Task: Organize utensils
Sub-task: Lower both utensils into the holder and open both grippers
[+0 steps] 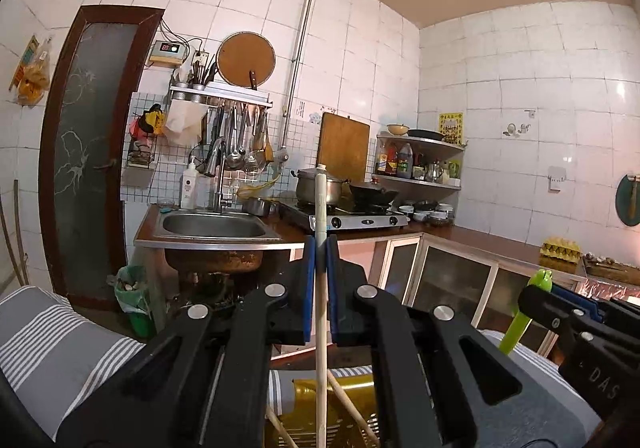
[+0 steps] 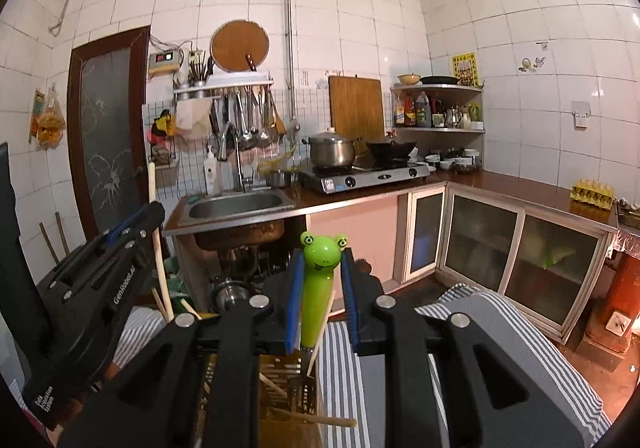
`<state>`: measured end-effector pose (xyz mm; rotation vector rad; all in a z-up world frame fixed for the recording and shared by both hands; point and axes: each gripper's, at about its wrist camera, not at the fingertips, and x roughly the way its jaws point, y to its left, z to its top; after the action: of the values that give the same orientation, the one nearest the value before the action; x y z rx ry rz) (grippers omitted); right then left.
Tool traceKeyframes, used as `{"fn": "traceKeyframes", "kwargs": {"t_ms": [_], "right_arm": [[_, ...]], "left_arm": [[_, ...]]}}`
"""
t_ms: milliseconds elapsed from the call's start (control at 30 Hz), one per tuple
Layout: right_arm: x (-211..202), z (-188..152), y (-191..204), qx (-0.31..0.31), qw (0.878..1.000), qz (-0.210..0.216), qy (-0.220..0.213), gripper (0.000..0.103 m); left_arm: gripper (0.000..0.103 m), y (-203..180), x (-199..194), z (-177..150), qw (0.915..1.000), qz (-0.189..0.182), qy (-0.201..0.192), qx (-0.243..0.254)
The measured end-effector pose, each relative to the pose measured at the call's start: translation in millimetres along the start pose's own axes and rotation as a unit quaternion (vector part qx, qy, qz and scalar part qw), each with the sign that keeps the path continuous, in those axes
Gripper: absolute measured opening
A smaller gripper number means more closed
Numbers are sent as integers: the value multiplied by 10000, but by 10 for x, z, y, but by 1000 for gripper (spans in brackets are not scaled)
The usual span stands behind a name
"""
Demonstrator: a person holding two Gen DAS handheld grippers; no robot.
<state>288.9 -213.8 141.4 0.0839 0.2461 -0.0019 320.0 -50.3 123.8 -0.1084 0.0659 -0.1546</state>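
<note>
My left gripper (image 1: 321, 244) is shut on a long pale wooden chopstick (image 1: 320, 199) that stands upright between its blue pads. The chopstick's lower end reaches down toward a yellow slotted utensil basket (image 1: 354, 388), where other chopsticks lie. My right gripper (image 2: 322, 254) is shut on the green frog-headed handle of a utensil (image 2: 316, 300), also upright, its lower end over the same basket (image 2: 280, 376). The two grippers are side by side: the right gripper (image 1: 560, 312) shows at the right edge, the left gripper (image 2: 100, 268) at the left.
A grey striped cloth (image 1: 60, 336) lies under and around the basket. Ahead stand a steel sink (image 1: 216, 226), a gas stove (image 1: 352, 219) with a pot and a wok, a wall rack of hanging utensils (image 1: 240, 139), and glass-fronted cabinets (image 2: 480, 244).
</note>
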Motion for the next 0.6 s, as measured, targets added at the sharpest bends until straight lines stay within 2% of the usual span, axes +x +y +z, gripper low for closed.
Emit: {"fn": "traceKeyframes", "kwargs": {"t_ms": [133,400,467,500,533,600], "right_arm": [[74,-98,34,-90,9998,-25,194,19],[303,-256,29,-147,9961,-128,863,20],[285,-234,4,-156,9955,-204,912,37],[246,-214,-16,-130,9956,-251,889,50],[207,-195,-35,-98,9958,-284,864,52],[78,-129,-104,-11,9958,-339,847,52]], "left_arm": [[4,5,18,-106,9999,81,73,133],[6,110,-3,-215,9984,206,493,192],[15,152,-54,-164,9978,182,622,163],[31,186,-94,-118,9972,202,703,146],[48,219,-145,-79,9969,233,740,123],[58,306,-305,20,9966,309,756,73]]}}
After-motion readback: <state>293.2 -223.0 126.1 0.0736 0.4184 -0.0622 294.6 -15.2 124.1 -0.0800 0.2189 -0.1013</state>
